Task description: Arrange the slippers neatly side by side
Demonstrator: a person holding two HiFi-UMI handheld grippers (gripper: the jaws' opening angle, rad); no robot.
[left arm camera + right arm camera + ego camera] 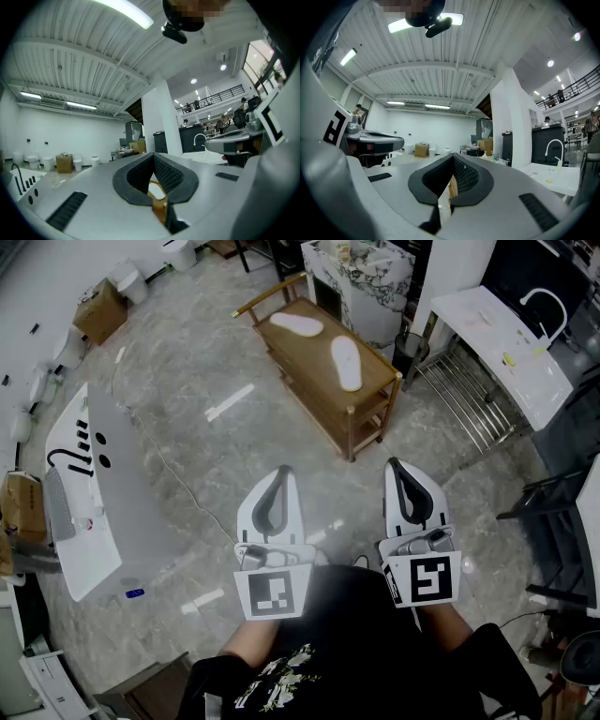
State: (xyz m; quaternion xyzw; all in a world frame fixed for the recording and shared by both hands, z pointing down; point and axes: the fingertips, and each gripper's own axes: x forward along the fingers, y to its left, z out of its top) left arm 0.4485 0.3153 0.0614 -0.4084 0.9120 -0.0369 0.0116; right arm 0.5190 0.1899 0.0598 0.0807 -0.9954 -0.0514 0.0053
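Two white slippers lie apart on a low wooden bench [370, 418] ahead of me: one slipper [297, 324] at its far end, turned crosswise, the other slipper [346, 363] nearer the middle, pointing along the bench. My left gripper [282, 470] and right gripper [395, 463] hover side by side over the floor, well short of the bench. Both are shut with nothing between the jaws. In the left gripper view the left gripper [153, 157] has its jaws closed, with a bit of the bench showing below the tips. The right gripper view shows the right gripper [453, 158] closed too.
A white basin unit [94, 493] lies on the floor at my left. A white sink with a tap [511, 343] and a metal rack [464, 399] stand at the right. A marble-topped cabinet [361, 273] sits behind the bench. Cardboard boxes [98, 310] rest at far left.
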